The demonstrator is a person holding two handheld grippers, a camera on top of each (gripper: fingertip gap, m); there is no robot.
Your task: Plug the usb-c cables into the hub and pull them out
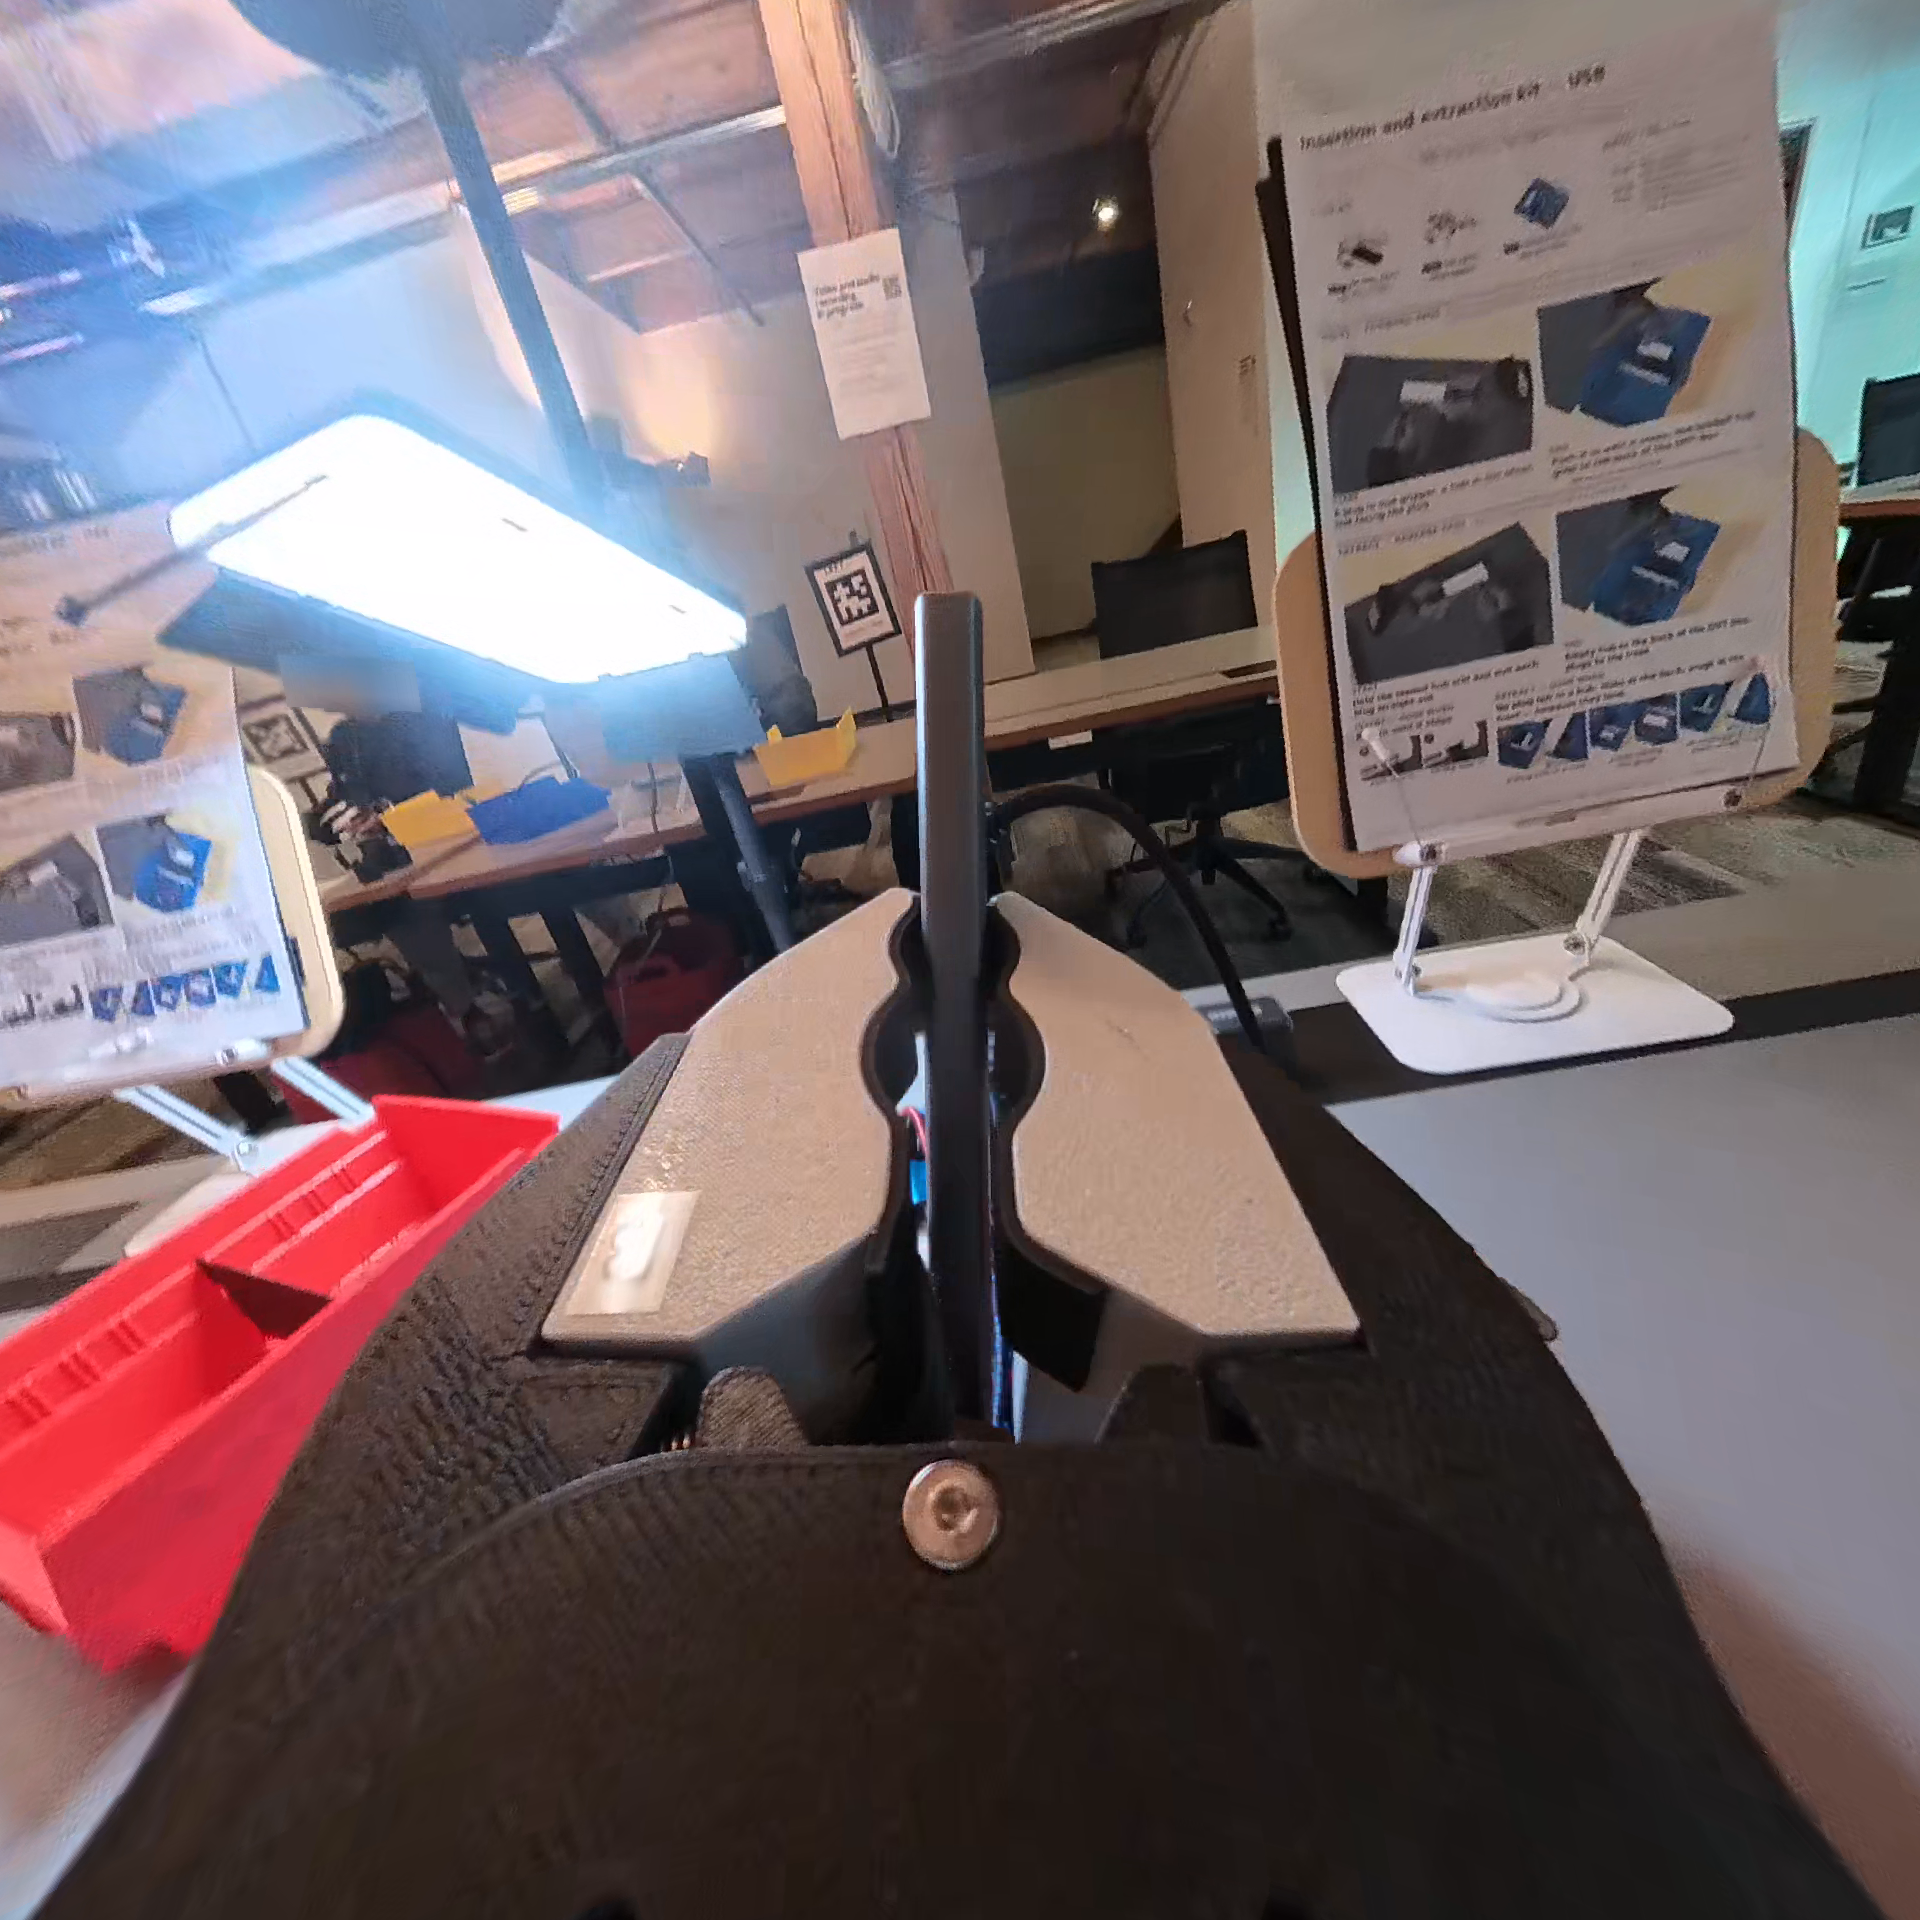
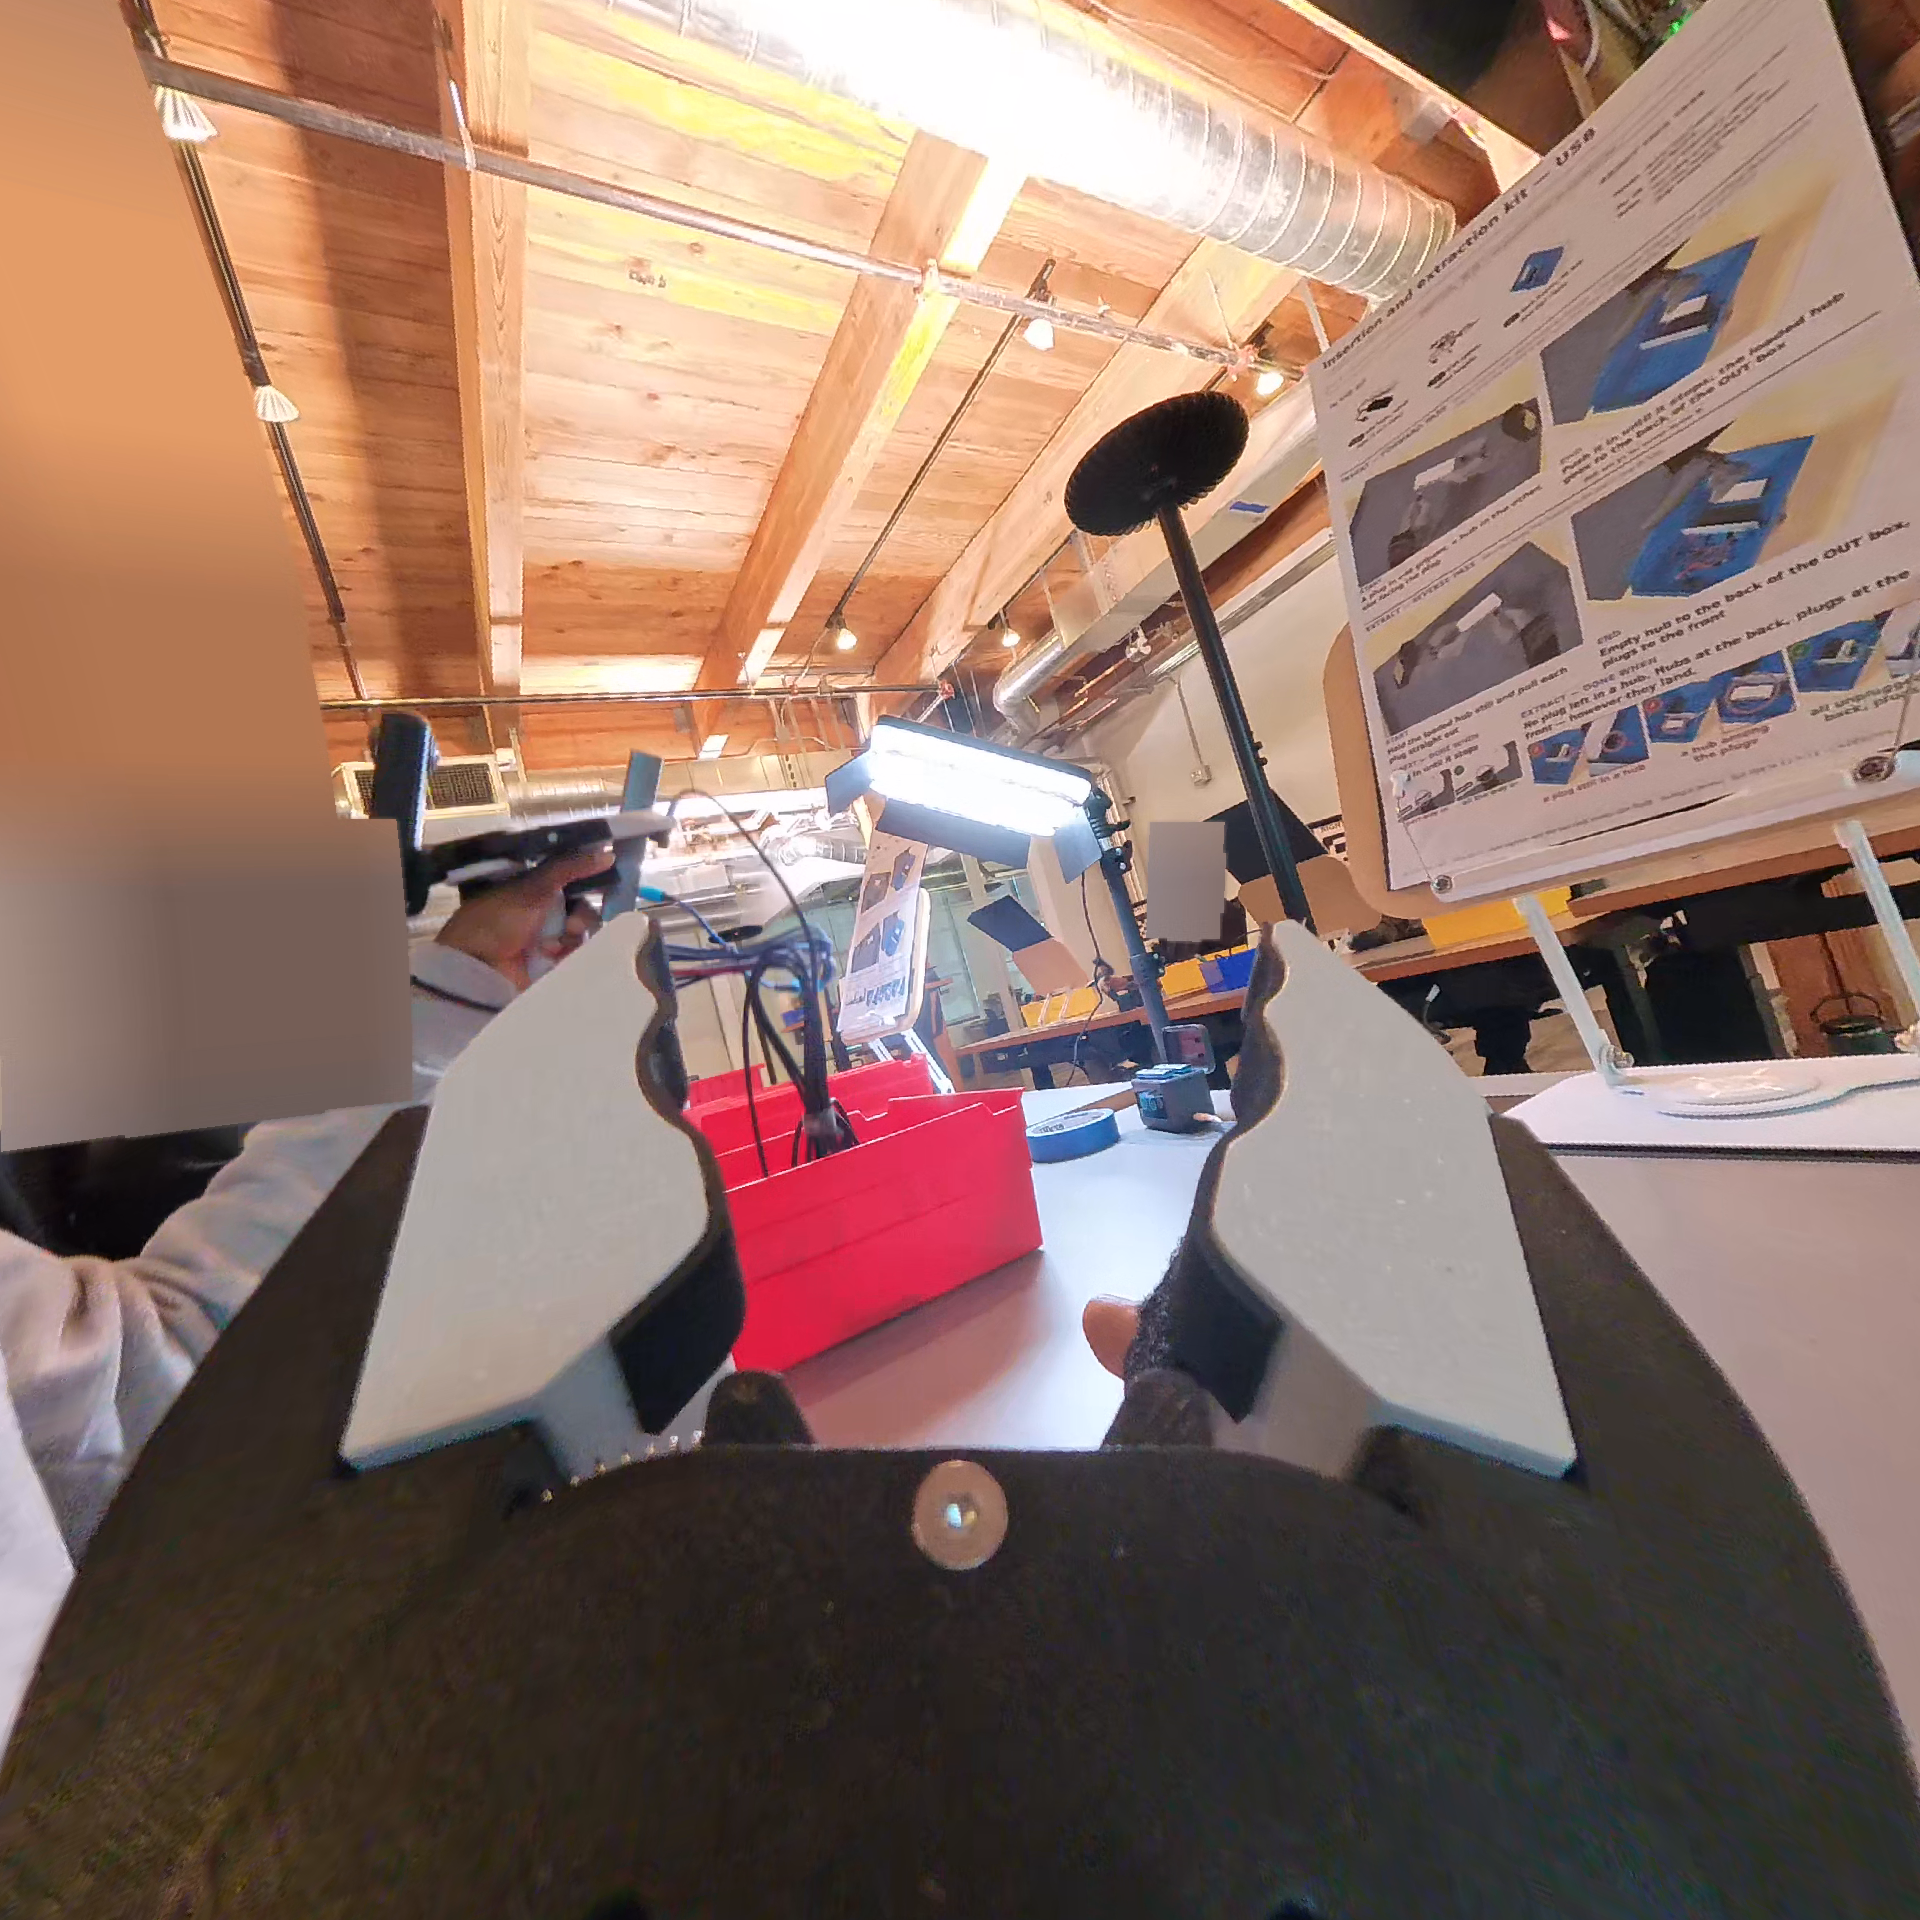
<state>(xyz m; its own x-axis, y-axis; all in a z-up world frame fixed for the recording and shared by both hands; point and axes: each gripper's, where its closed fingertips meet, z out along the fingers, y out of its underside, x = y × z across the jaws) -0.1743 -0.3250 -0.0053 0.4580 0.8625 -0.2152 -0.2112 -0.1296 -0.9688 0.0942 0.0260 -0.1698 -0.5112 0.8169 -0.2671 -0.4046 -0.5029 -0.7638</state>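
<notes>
Wood-beamed workshop, grey table (image 2: pixel 1714 1299): left gripper (image 1: pixel 951 914) clamps the hub (image 1: pixel 951 748) upright, cables (image 2: pixel 800 997) dangling into the red bin (image 2: pixel 883 1205); right gripper (image 2: pixel 951 1049) gapes empty. Hanging cables could snag or twist the hub loose.

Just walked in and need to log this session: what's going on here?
A person holds a tool in each hand. The left tool is clamped on a slim dark hub, held upright above the table; cables hang from it into the red bin. The right tool is open and empty, pointed toward that bin.
</notes>
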